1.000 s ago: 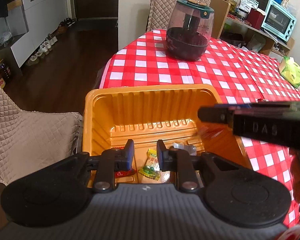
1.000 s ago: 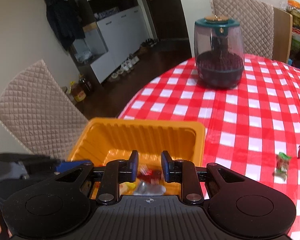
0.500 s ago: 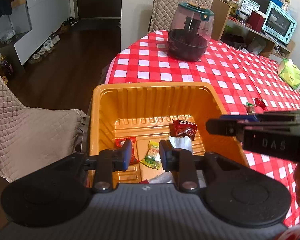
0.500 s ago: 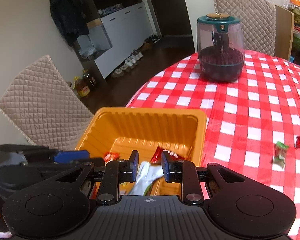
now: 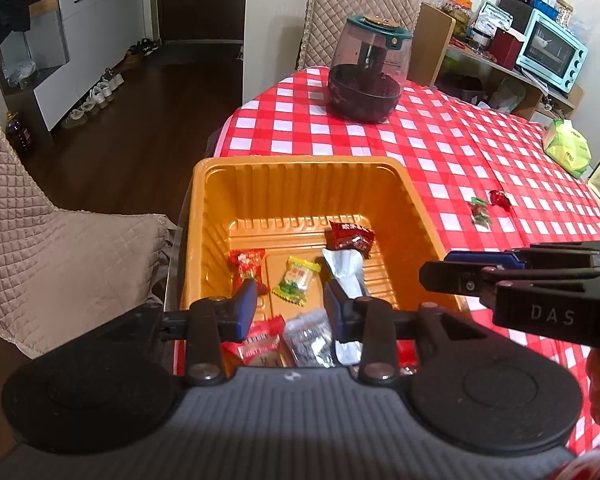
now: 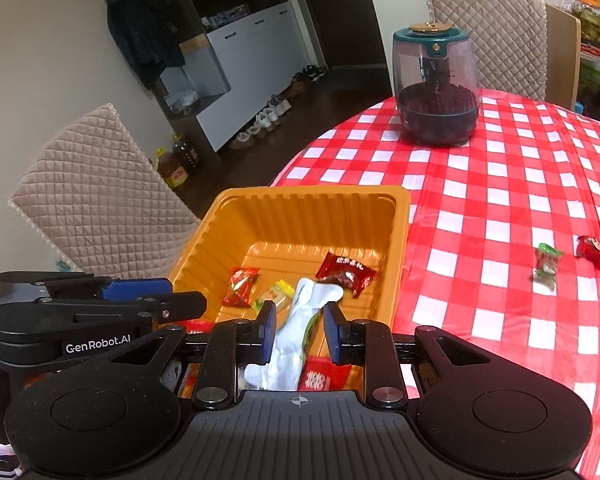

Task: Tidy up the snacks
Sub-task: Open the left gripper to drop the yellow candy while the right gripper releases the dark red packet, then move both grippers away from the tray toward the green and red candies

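Observation:
An orange tray [image 5: 300, 184] [image 6: 308, 208] sits at the table's near-left edge and holds several wrapped snacks: a dark red packet [image 5: 350, 236] [image 6: 346, 272], a red candy [image 5: 247, 266] [image 6: 240, 284], a yellow-green candy [image 5: 296, 278] [image 6: 274, 294] and a white-silver packet [image 5: 346, 274] [image 6: 300, 320]. My left gripper [image 5: 290, 306] is open and empty above the tray's near end. My right gripper [image 6: 298, 326] is open and empty over the tray, its fingers either side of the white packet without gripping it. A green candy [image 5: 481, 214] [image 6: 547, 262] and a red candy [image 5: 500, 198] [image 6: 588, 246] lie loose on the cloth to the right.
A red-and-white checked cloth [image 6: 500, 184] covers the table. A dark lidded jar [image 5: 368, 76] [image 6: 436, 88] stands at the far side. Quilted chairs [image 5: 40, 240] [image 6: 96, 188] stand by the table's left edge. A green pack [image 5: 568, 146] lies far right.
Both grippers have pulled back and up from the tray and opened wider. The dark red packet left the right gripper and now lies in the tray.

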`<state>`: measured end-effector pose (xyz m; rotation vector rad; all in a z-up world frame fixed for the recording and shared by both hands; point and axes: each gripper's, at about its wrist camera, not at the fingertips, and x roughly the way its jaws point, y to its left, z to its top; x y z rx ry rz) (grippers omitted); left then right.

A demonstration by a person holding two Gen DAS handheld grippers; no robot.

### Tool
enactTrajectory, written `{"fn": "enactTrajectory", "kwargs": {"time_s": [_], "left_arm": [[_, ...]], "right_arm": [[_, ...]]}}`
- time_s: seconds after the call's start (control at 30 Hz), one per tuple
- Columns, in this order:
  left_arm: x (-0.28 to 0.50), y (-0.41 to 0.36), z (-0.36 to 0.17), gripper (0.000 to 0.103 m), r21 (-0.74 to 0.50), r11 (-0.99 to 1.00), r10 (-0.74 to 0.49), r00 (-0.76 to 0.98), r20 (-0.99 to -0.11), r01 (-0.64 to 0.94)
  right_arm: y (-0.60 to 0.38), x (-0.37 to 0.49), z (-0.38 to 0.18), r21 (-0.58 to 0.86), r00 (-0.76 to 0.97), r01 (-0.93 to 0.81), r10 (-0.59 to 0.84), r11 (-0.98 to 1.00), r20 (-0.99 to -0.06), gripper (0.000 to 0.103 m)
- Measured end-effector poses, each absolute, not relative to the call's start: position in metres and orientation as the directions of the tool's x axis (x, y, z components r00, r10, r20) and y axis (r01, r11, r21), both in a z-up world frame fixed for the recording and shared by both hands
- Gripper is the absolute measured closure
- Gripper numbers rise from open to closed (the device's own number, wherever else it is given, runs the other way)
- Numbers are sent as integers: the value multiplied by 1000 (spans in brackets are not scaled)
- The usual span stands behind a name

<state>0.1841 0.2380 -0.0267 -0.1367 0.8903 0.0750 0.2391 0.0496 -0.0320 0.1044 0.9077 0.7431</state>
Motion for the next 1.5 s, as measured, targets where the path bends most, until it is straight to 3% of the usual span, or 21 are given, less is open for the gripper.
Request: {"fn": "enactTrajectory", "kwargs": {"time_s": [0.33,1.5], "left_arm": [[147,217,-19,67,-86,989,9,628,-778,-122],[78,80,-24,62,-83,989,1,574,-819,-121]], "right_arm": [[27,205,-24,398,382,-541,639,740,-667,61],[-106,145,-35,412,309,-546,633,729,-710,54]]}}
